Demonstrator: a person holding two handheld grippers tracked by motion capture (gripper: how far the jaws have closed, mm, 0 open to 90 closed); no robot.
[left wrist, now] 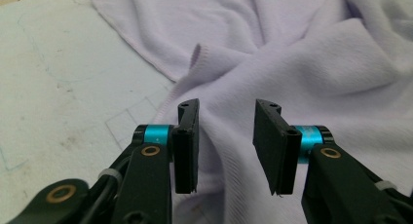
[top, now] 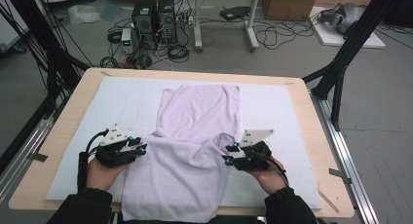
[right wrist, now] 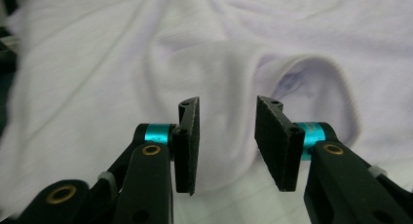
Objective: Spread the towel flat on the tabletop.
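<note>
Currently mid-fold on the pale lilac knit garment point(top: 190, 151), which lies centre on the white foam mat point(top: 272, 107) covering the light wooden table point(top: 319, 136). Far half lies flat and smooth. Near half is bunched, with 2 raised creases meeting around the middle and the near hem hanging over the table's near edge.

Left gripper point(top: 141, 147) sits at the garment's left edge, jaws spread. In the left gripper view point(left wrist: 226, 141) a ridge of cloth lies between the jaws, but the pads point(left wrist: 186, 146) are not pressing on it, so no grip. A ribbed cuff point(left wrist: 197, 53) pokes up just beyond.

Right gripper point(top: 228, 153) is at the garment's right side, jaws also spread. The right gripper view point(right wrist: 228, 141) has them pointing at a rounded fold of fabric point(right wrist: 302, 83), nothing pinched.

My read on progress:
- Done: 1 fold of the sides or sleeves toward the middle looks laid down, roughly.
- Left: near half is not flattened, creases need smoothing, and at least 1 more fold is needed for a compact stack.
- Neither tool holds cloth, so the next step needs a fresh pinch on each side.
</note>
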